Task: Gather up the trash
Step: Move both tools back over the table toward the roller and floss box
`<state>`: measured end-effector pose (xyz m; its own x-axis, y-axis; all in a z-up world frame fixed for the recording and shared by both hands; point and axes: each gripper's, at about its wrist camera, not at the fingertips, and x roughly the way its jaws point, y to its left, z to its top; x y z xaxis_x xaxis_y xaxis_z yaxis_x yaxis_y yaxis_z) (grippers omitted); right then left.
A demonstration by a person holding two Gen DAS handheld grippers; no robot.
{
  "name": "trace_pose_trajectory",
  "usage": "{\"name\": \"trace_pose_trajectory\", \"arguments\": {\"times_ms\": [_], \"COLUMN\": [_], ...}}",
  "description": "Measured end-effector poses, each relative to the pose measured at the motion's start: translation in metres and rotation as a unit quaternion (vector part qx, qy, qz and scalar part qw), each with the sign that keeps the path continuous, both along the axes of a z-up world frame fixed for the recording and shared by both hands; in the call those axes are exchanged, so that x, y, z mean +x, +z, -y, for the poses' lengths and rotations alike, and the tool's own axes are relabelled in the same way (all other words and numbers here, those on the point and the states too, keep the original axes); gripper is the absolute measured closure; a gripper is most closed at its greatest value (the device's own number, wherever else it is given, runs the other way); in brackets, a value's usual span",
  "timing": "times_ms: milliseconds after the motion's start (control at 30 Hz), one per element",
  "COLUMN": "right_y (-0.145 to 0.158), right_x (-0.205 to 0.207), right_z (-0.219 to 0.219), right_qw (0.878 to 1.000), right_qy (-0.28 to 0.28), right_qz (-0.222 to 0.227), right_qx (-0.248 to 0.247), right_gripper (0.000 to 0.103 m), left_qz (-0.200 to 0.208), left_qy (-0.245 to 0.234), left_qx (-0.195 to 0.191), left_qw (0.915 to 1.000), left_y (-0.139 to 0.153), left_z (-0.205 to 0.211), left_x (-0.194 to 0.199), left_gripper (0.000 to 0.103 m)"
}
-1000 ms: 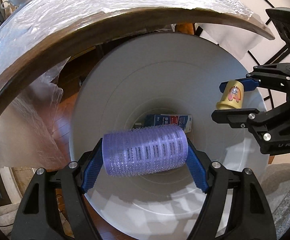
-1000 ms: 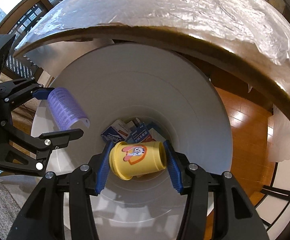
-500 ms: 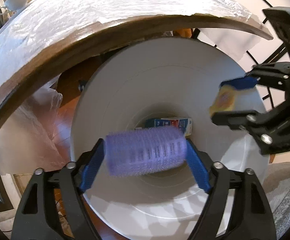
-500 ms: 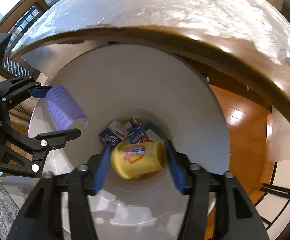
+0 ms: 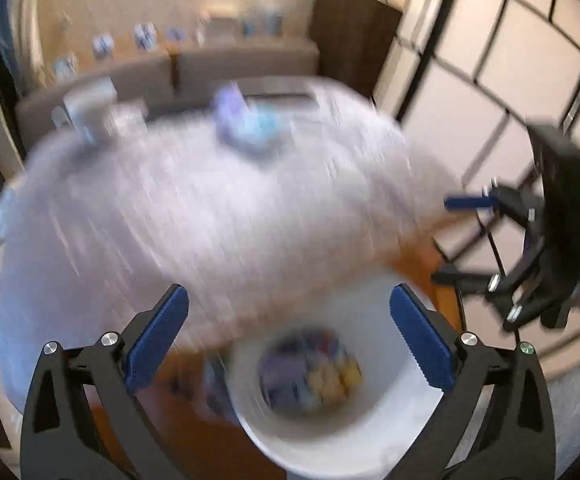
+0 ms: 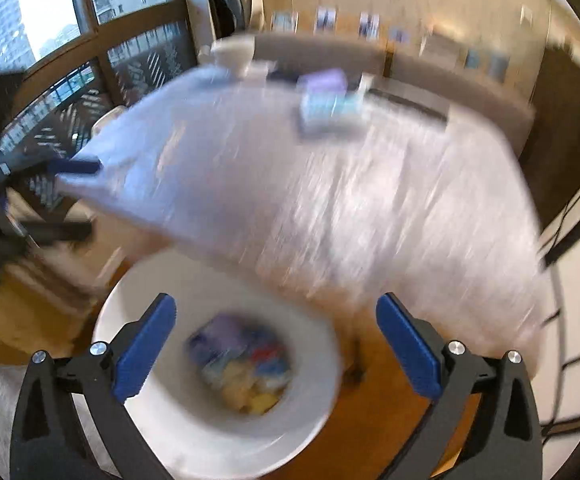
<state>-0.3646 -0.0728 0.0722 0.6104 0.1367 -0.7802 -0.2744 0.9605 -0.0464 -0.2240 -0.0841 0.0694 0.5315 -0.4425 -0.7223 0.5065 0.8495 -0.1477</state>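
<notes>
White bin [image 6: 138,304]: your landmark, below the plastic-covered table [image 6: 329,200]. Your left gripper [image 5: 290,336] and right gripper [image 6: 276,346] hang above it, jaws just spread wide, nothing between them. Inside the bin lie the purple roller [image 6: 222,332] and yellow cup [image 6: 246,392], both blurred.

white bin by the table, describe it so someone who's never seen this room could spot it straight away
Start at the big table under shiny plastic sheeting. On the wooden floor just below its near edge stands the bin, a round white tub open at the top. It is the only container on the floor here, and blurry purple, blue and yellow trash lies at its bottom.
</notes>
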Motion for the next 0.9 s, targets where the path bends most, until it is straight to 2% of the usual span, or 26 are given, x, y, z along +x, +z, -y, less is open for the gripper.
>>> {"name": "trace_pose_trajectory", "arguments": {"times_ms": [100, 167, 233, 300, 400, 600, 767, 900], "right_y": [0.006, 0.004, 0.0, -0.005, -0.011, -0.03, -0.043, -0.049], "right_x": [0.033, 0.059, 0.084, 0.112, 0.152, 0.206, 0.226, 0.235], "right_z": [0.0, 0.001, 0.003, 0.003, 0.005, -0.003, -0.014, -0.019], "right_qw": [0.999, 0.997, 0.996, 0.997, 0.999, 0.998, 0.997, 0.996], "right_qy": [-0.011, -0.009, -0.002, 0.001, 0.009, 0.043, 0.064, 0.076], "right_qz": [0.04, 0.062, 0.063, 0.054, 0.036, 0.014, 0.007, 0.003], "right_qx": [-0.03, -0.053, -0.068, -0.06, -0.037, -0.033, -0.045, -0.047], "right_gripper": [0.004, 0.004, 0.004, 0.004, 0.004, 0.004, 0.004, 0.004], "left_qz": [0.02, 0.017, 0.016, 0.007, -0.007, -0.044, -0.08, -0.091], "left_qy": [0.028, 0.051, 0.062, 0.074, 0.064, 0.033, 0.021, 0.007], "left_qx": [-0.031, -0.035, -0.036, -0.018, -0.013, -0.001, -0.005, -0.008], "left_qw": [0.9989, 0.9979, 0.9973, 0.9971, 0.9979, 0.9985, 0.9965, 0.9958], "left_y": [0.018, 0.023, 0.021, 0.014, 0.004, -0.024, -0.043, -0.052], "left_z": [-0.005, -0.004, 0.002, 0.012, 0.024, 0.051, 0.06, 0.068], "left_x": [0.045, 0.079, 0.111, 0.146, 0.194, 0.246, 0.27, 0.277], "left_gripper": [0.002, 0.002, 0.002, 0.002, 0.002, 0.002, 0.002, 0.003]}}
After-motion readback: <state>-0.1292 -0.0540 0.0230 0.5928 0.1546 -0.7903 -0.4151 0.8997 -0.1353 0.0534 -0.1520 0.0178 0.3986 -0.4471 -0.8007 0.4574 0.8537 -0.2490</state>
